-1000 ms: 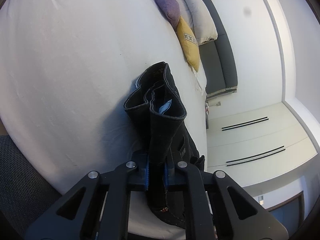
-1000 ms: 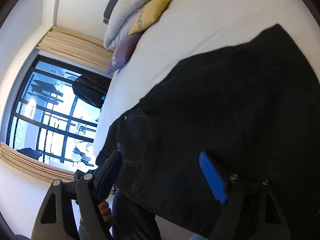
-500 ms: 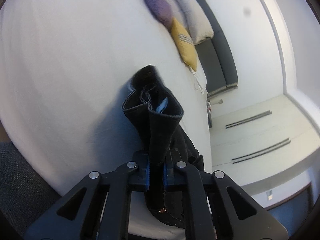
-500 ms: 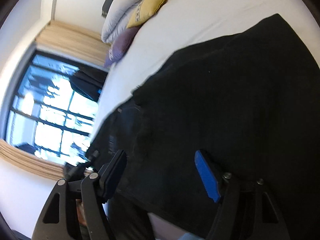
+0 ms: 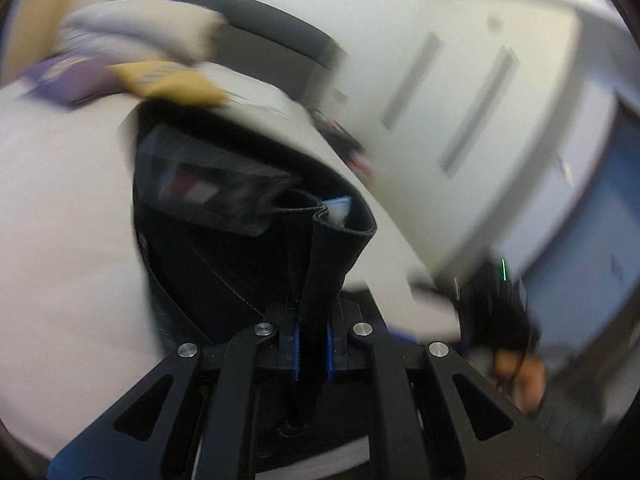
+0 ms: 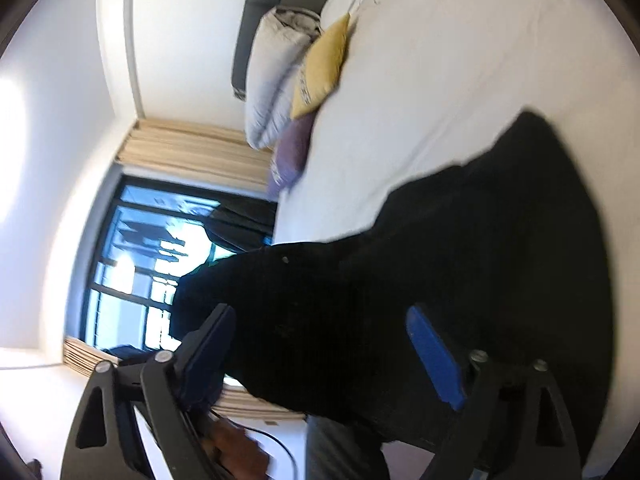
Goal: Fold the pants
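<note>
The black pants [image 6: 460, 272] lie spread on the white bed [image 6: 460, 60], one bunched edge [image 5: 320, 248] lifted and clamped between the shut blue pads of the left gripper [image 5: 312, 336]. The right gripper [image 6: 320, 344] hangs over the cloth, its jaws just opened wider and pressing on nothing. Yellow [image 6: 320, 68], purple [image 6: 292, 152] and grey pillows [image 6: 272, 76] sit at the headboard [image 6: 256, 12].

Black pants [image 5: 224, 248] are lying bunched on the white bed [image 5: 60, 208] — one folded edge is standing upright, a label showing inside the waistband.
</note>
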Available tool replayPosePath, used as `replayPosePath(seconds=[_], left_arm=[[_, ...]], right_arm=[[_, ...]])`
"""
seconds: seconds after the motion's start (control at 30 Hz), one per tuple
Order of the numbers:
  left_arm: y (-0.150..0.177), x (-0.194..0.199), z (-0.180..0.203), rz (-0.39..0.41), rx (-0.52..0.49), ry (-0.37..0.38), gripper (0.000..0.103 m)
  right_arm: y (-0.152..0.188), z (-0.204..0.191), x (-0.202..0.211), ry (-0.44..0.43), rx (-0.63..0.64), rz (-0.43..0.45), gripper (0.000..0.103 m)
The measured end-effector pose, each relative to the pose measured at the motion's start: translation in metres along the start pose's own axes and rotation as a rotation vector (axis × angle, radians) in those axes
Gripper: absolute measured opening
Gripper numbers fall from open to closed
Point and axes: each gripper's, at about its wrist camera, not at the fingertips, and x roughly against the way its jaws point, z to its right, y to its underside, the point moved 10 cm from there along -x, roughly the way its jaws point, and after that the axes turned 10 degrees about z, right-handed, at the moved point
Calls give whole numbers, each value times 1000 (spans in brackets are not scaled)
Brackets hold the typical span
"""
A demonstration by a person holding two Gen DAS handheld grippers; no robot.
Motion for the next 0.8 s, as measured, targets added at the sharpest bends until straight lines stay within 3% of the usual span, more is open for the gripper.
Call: replayPosePath(seconds=[0.07, 0.2, 0.3, 0.5, 0.6, 0.67, 0.8], left_arm=[[37, -25, 22, -87, -7, 41, 7], [85, -44, 47, -196, -89, 51, 7], [101, -50, 57, -237, -156, 36, 7], [102, -54, 70, -237, -285, 12, 7], [112, -61, 82, -246, -339, 9, 7], [114, -67, 90, -252, -365, 7, 7], [118, -76, 114, -248, -416, 14, 7]], right_arm=[[-7, 5, 7, -23, -38, -15, 91], [-12, 7, 12, -27, -49, -32, 96], [-11, 16, 10, 15, -43, -51, 97], [3, 30, -17, 88, -39, -148, 97], [0, 40, -25, 150, 5, -167, 74], [-2, 43, -24, 180, 48, -187, 44], [-11, 38, -12, 196, 133, -170, 29]])
